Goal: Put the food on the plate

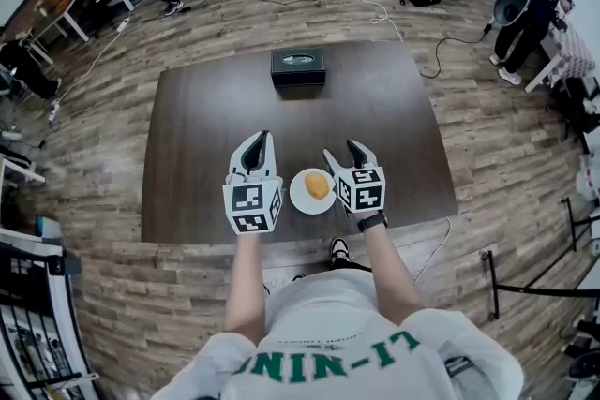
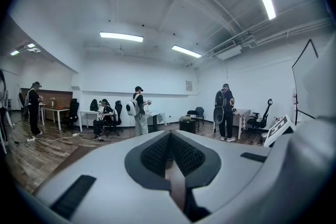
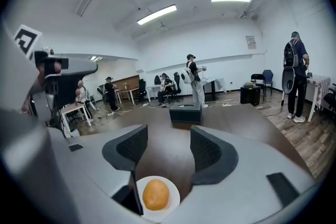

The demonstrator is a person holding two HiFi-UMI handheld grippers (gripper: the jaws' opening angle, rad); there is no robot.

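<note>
1. The food (image 1: 318,186), a rounded orange-yellow piece, lay on the small white plate (image 1: 302,200) near the front edge of the table (image 1: 206,117), between the two grippers.
2. The left gripper (image 1: 257,141) had its jaws pressed together with nothing in them.
3. The right gripper (image 1: 342,151) stood just beside the plate, jaws apart and pads touching nothing. The food sat below and clear of them.
4. Judged by appearance, the food was light, fairly soft and smooth-skinned, so it could dent or roll.
5. Any hold was best taken across its widest middle, with gentle pressure.
6. A black box (image 1: 298,66) sat at the far edge, well apart.
</note>
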